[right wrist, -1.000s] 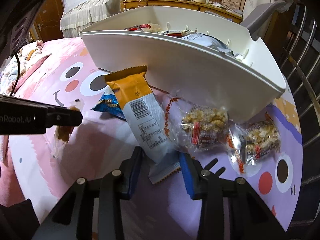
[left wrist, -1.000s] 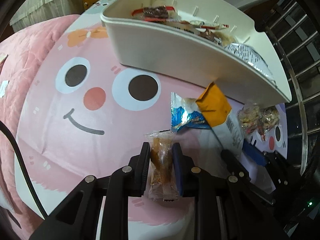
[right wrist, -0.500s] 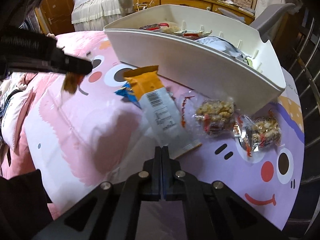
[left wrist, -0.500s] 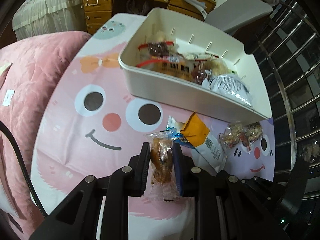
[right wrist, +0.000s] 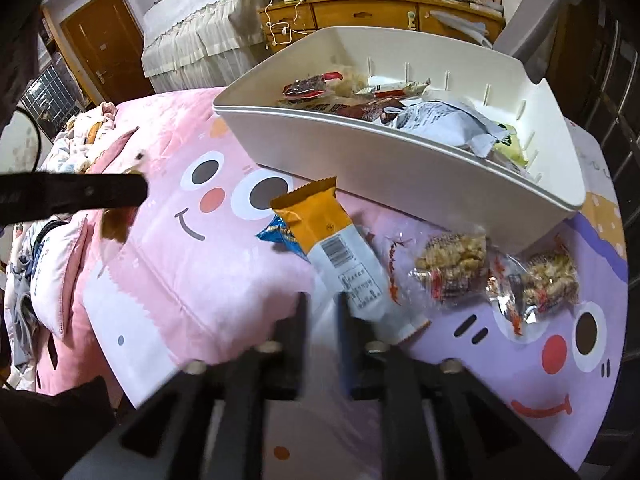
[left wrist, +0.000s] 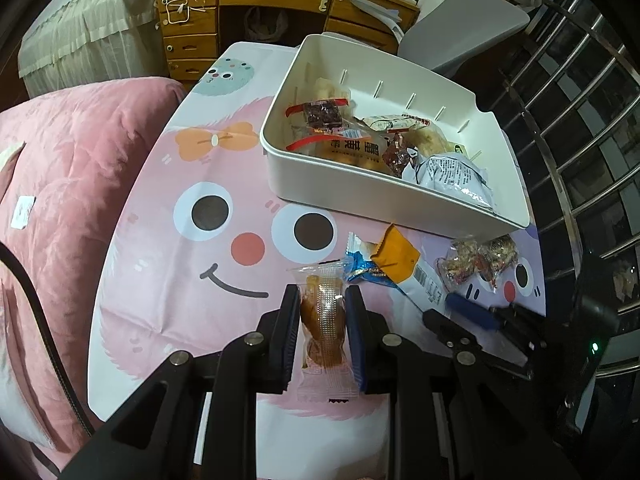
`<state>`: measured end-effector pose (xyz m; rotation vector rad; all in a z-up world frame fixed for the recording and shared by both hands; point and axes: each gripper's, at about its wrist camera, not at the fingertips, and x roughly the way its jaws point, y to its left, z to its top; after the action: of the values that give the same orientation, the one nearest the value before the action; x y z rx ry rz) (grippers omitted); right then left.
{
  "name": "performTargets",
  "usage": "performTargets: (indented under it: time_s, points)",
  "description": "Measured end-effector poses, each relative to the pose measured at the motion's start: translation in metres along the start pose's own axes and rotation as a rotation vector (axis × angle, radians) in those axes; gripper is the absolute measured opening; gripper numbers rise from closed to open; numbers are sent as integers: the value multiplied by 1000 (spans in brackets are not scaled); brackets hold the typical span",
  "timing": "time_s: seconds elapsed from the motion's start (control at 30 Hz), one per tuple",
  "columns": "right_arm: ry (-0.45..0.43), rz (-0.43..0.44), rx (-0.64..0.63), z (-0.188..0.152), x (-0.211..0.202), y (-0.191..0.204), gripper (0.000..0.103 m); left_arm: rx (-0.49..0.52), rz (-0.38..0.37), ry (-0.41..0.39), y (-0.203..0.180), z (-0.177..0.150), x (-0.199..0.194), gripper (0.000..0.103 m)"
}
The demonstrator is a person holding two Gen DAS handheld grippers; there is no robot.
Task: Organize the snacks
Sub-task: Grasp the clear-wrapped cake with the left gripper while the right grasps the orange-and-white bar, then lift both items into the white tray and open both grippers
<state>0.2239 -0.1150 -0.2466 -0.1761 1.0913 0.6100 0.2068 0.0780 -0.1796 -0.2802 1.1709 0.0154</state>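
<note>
My left gripper [left wrist: 323, 294] is shut on a clear-wrapped brown snack [left wrist: 322, 320] and holds it above the cartoon tablecloth [left wrist: 200, 280], short of the white bin [left wrist: 360, 172]. In the right wrist view the left gripper [right wrist: 138, 194] reaches in from the left with the brown snack [right wrist: 116, 224] hanging under it. My right gripper [right wrist: 322, 308] is blurred, its jaws are opening and nothing is between them. An orange-and-white packet [right wrist: 332, 236] lies just right of it, over a blue packet [right wrist: 280, 234]. Two clear puffed-snack packs [right wrist: 452, 268] lie by the white bin [right wrist: 400, 184].
The bin holds several wrapped snacks [left wrist: 360, 148]. A pink quilt [left wrist: 60, 160] borders the table on the left. Behind stand a wooden dresser [left wrist: 240, 0] and a grey chair [left wrist: 472, 28]. A metal railing [left wrist: 580, 120] runs along the right.
My left gripper has risen with the brown snack, so the bin's inside now shows. My right gripper closed on nothing, rose a little and has parted its jaws again.
</note>
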Motion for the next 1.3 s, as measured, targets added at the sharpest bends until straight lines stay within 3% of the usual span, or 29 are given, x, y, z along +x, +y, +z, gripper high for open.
performTargets:
  time_s: [0.07,0.37,0.67,0.8,1.0,1.3]
  points:
    - [-7,-12,-2,4,4,-1,39,4,-8,-7,3,4,-2,21]
    - [47,-91,-56,25,35,0,46,41,-39,-3,11,17,-2,21]
    - [90,-106,-99,43,56,9,49,89,-39,-13,14,25,-8,21]
    - [87,-81,-88,49,58,12,48,103,-46,-20,15,29,-12,21]
    - [79,-77,-80,51,54,17,33,125,-64,-30,13,39,-18,21]
    - [33,-11,8,60,22,21,32,169,-111,-49,5,65,-25,21]
